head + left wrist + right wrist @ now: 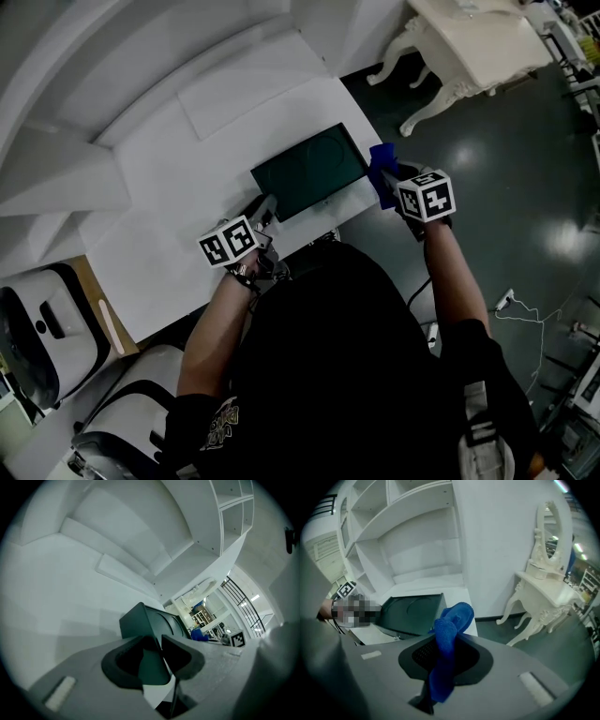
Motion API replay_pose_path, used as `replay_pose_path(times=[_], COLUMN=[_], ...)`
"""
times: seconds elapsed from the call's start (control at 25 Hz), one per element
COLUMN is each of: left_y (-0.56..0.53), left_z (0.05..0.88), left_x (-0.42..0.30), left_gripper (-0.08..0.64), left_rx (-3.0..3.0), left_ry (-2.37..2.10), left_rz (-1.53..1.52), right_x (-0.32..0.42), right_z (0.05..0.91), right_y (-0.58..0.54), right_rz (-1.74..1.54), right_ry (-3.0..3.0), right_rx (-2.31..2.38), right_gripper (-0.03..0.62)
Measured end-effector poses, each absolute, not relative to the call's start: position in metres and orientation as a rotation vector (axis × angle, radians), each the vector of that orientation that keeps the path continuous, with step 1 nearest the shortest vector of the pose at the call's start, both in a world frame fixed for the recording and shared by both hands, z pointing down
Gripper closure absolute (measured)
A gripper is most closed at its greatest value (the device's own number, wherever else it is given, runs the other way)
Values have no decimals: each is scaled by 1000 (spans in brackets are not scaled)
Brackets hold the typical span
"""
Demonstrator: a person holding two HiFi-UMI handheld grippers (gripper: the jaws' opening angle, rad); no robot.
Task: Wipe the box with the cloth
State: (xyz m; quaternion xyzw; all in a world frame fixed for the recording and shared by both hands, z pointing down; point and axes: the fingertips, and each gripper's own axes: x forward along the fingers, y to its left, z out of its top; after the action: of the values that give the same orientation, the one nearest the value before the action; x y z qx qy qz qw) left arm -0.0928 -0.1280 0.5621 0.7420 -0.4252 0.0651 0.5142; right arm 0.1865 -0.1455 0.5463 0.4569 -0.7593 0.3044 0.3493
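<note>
A flat dark green box (309, 171) lies on the white table (159, 216), near its front edge. My left gripper (266, 208) is at the box's near left corner. In the left gripper view the box (152, 619) runs in between the pads (123, 663), and the left gripper (157, 645) is shut on that corner. My right gripper (386, 184) hovers just off the box's right end, shut on a blue cloth (381, 167). In the right gripper view the cloth (451, 620) stands up out of the right gripper (447, 641), with the box (410, 612) beyond it to the left.
A raised white ledge (244, 84) runs behind the box. An ornate white dressing table (469, 47) stands on the dark floor (506, 178) to the right. White shelves (408, 527) rise behind the table. A white appliance (37, 328) sits at lower left.
</note>
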Motion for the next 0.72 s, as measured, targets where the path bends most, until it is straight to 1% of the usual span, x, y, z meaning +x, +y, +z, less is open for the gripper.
replay_pose_path(times=[0.24,0.4,0.72], left_y=[-127,-127,-128], left_z=[561,561,561], left_x=[-91,-90,-89], left_gripper=[431,430,430], left_rx=[1791,1791,1793], left_ry=[-1008,-1005,-1008], left_rz=[173,179,183], right_x=[190,168,125], right_z=[587,602,607], right_y=[-116,-111,-104], right_rz=[861,873,762], right_ry=[-1864,-1854,-1869], right_rx=[1171,1115,984], right_gripper=[500,500,500])
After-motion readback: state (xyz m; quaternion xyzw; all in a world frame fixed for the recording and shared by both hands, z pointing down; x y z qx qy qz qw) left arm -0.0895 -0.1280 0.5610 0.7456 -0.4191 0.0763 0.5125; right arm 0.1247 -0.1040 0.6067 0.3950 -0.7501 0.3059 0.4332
